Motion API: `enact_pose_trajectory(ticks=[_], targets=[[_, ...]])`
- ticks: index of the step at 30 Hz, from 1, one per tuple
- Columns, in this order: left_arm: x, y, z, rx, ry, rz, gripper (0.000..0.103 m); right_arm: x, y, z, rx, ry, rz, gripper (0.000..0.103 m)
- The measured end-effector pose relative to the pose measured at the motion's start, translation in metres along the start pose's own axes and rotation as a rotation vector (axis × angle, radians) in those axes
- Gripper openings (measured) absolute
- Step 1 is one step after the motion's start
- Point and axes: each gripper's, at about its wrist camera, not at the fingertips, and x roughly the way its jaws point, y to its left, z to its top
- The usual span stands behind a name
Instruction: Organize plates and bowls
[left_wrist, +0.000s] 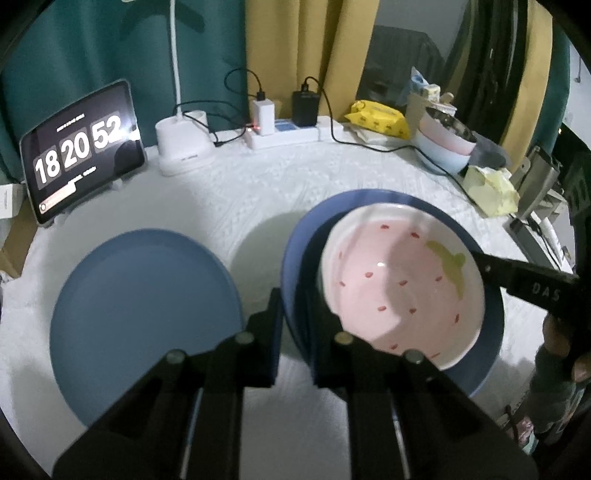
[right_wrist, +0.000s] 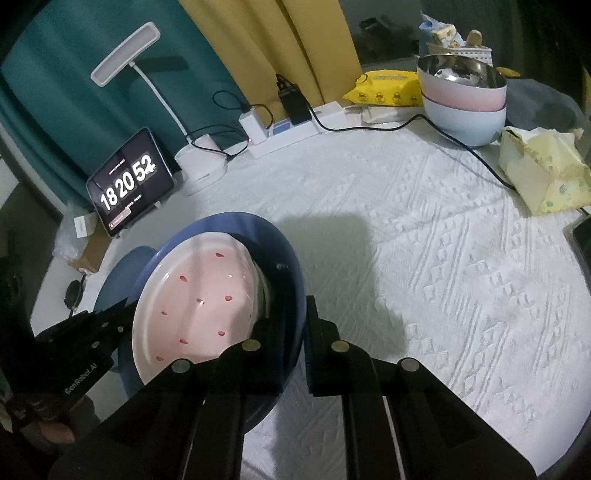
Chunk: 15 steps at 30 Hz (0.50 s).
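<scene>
behind the white quilted cloth (right_wrist: 424, 258) hang teal, perhaps mustard, curtains (left_wrist: 110, 48).

Both claws (left_wrist: 295, 332) (right_wrist: 293, 343) clamped shut.

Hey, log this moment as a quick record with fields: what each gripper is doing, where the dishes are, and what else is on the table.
left gripper: fingers straddle the near rim of the dark blue bowl
right gripper: fingers straddle the opposite rim of the same bowl
strawberry bowl: pink, nested inside the dark blue bowl
blue plate: flat on the white tablecloth, to the left
stacked bowls: far right
clock tablet: reads 18 20 52
</scene>
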Motion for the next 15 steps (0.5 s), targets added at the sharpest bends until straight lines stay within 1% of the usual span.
enact_pose_trajectory(ticks=[4, 8, 15], targets=[[-0.002, 0.0, 0.002, -0.001, 0.0, -0.019, 0.01, -0.004, 0.002, 0.002, 0.002, -0.009, -0.018, 0.009], [-0.01, 0.001, 0.008, -0.006, -0.024, -0.029, 0.01, -0.011, 0.006, 0.008, -0.004, -0.027, -0.027, 0.008], [-0.026, 0.013, 0.017, -0.02, -0.059, -0.031, 0.01, -0.022, 0.025, 0.02, -0.032, -0.057, -0.031, 0.008]])
